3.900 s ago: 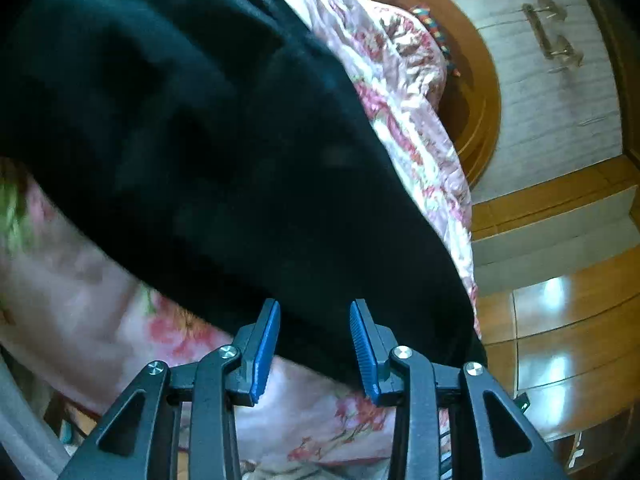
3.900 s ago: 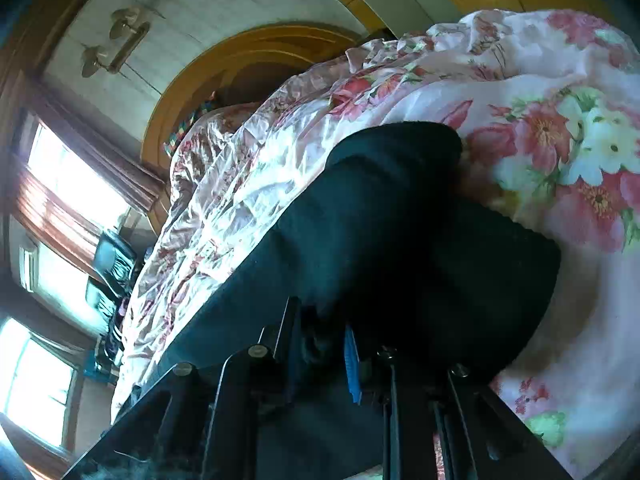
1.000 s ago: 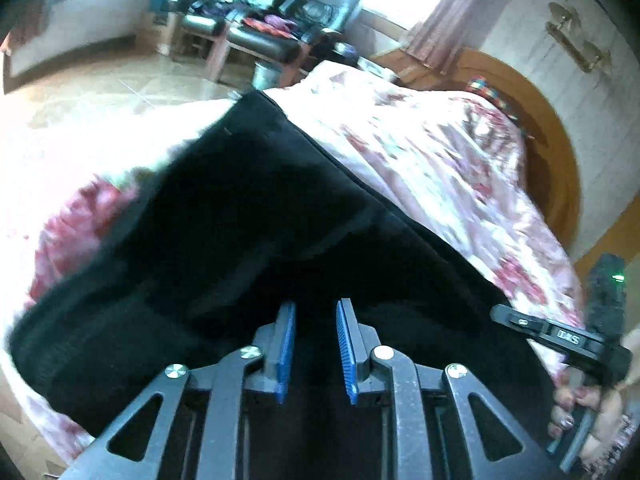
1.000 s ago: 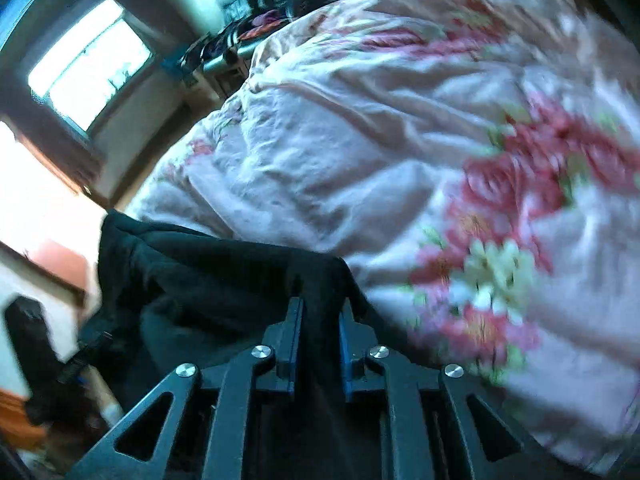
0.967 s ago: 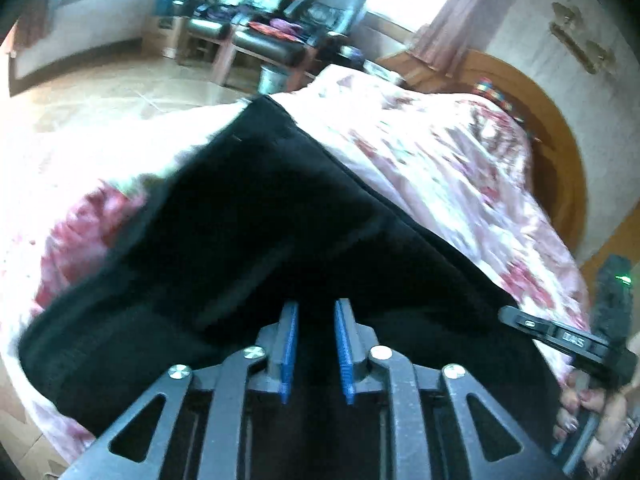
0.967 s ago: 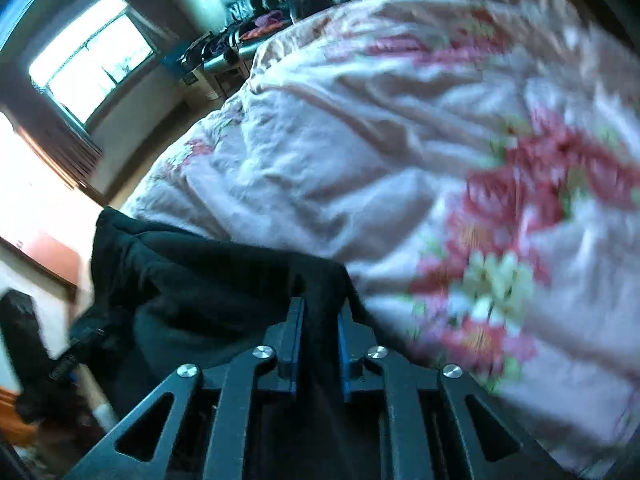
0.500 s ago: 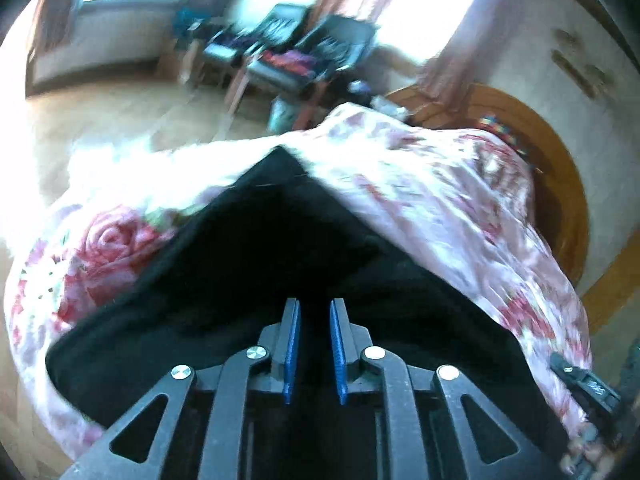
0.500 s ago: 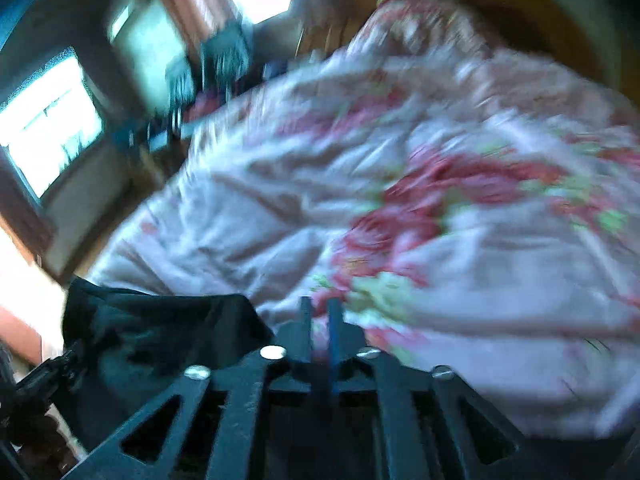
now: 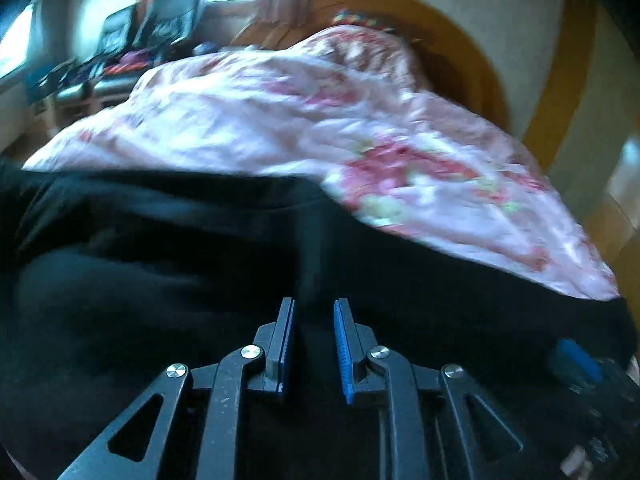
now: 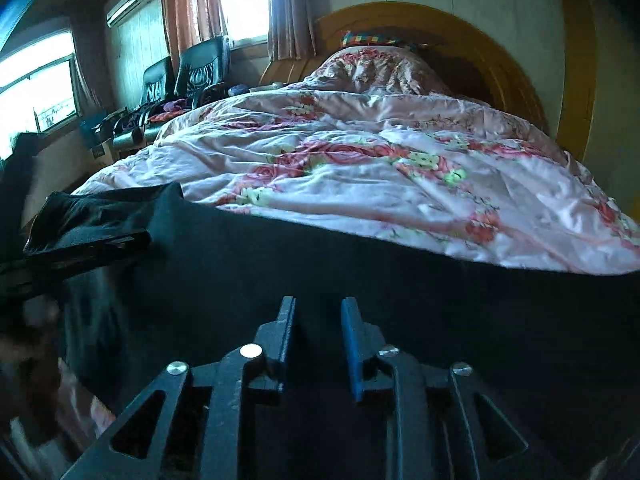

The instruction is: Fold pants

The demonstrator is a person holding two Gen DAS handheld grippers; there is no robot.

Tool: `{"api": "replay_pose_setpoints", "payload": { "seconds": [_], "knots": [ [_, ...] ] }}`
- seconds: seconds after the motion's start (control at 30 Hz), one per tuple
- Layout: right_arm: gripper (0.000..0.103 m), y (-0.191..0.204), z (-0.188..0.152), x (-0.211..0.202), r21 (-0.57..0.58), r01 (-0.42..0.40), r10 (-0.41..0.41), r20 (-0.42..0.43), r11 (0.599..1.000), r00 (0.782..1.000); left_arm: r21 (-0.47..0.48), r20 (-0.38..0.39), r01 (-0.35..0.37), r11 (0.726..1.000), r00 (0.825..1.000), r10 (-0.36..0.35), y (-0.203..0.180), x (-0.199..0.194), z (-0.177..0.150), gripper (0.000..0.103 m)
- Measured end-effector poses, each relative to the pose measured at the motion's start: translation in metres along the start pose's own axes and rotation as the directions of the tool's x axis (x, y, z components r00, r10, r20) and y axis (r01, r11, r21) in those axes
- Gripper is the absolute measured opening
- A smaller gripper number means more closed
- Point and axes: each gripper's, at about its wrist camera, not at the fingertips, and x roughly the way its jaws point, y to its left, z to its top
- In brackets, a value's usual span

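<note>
The black pants [image 10: 360, 264] lie spread across the near edge of the bed [image 10: 400, 168], over its floral quilt, probably laid flat for the next fold. The right gripper [image 10: 318, 344] has just been opening, fingers apart above the cloth. The left gripper [image 9: 314, 340] has likewise just parted; a grip cannot be told.

Left gripper [image 9: 314, 312]: sits at bottom centre of the left wrist view, angled downward. Jaws stand a narrow gap apart, having just been opening; whether cloth lies between the blue pads cannot be told.

Right gripper [image 10: 318, 312]: bottom centre of the right wrist view, also angled downward. Jaws have just been opening, pads clearly apart, nothing pinched between them.
</note>
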Motion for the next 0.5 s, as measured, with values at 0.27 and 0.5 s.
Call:
{"api": "replay_pose_setpoints", "payload": {
  "seconds": [0.27,0.5],
  "knots": [
    [0.042,-0.008,-0.01,0.003,0.04,-0.033,0.033,-0.007,0.999,0.999,-0.116,0.098,-0.257,0.96,0.958,0.268,0.096,-0.033,0.009,0.019],
    [0.042,-0.026,-0.003,-0.013,0.081,-0.004,0.006,-0.016,0.997,1.0,-0.515,0.141,-0.265,0.815,0.912,0.386,0.183,-0.069,-0.001,0.018]
  ]
}}
